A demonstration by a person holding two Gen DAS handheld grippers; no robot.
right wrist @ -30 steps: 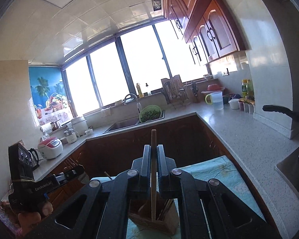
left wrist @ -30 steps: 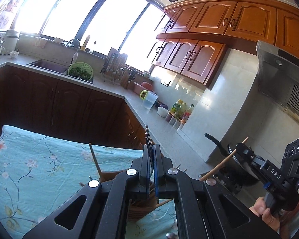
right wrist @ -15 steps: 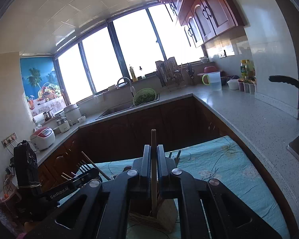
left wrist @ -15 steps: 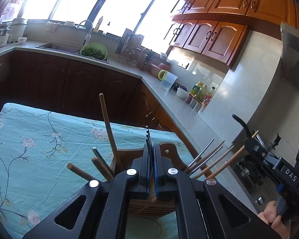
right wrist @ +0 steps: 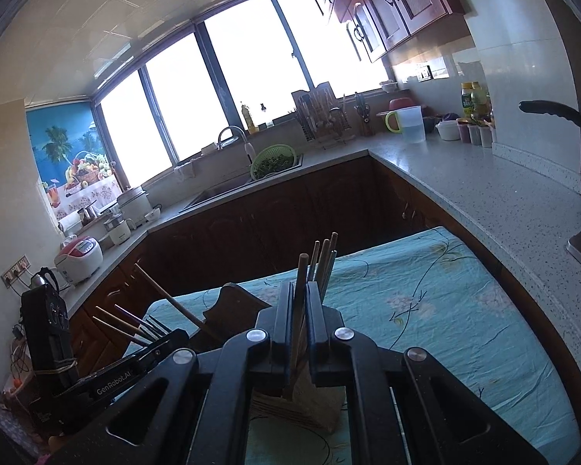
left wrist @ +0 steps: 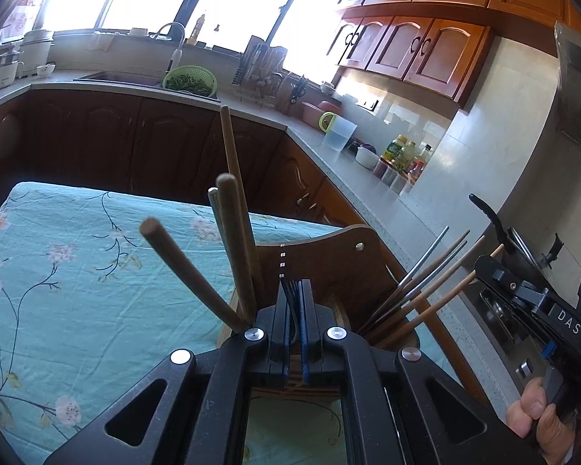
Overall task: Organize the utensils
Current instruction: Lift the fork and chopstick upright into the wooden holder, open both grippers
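A wooden utensil holder [left wrist: 321, 263] stands on the floral blue tablecloth [left wrist: 77, 279], just below both grippers. It holds several wooden handles [left wrist: 232, 240] on its left and chopsticks [left wrist: 418, 279] on its right. My left gripper [left wrist: 294, 290] is shut on a dark fork, tines up, right over the holder. My right gripper [right wrist: 300, 290] is shut on a wooden chopstick [right wrist: 301, 271], standing upright over the woven part of the holder [right wrist: 298, 403]. Each gripper shows in the other's view: the right one [left wrist: 523, 294], the left one [right wrist: 143, 352].
A stone counter [right wrist: 464, 186] runs around the room behind the table. On it stand a sink with a green colander [right wrist: 273, 161], a dish rack [right wrist: 321, 116], a clear jug [right wrist: 410, 124], bottles and rice cookers [right wrist: 79, 259]. A pan handle [right wrist: 561, 114] juts out at right.
Both grippers have come down toward the utensil holder, which now looms larger under them. The fork and the chopstick stay gripped.
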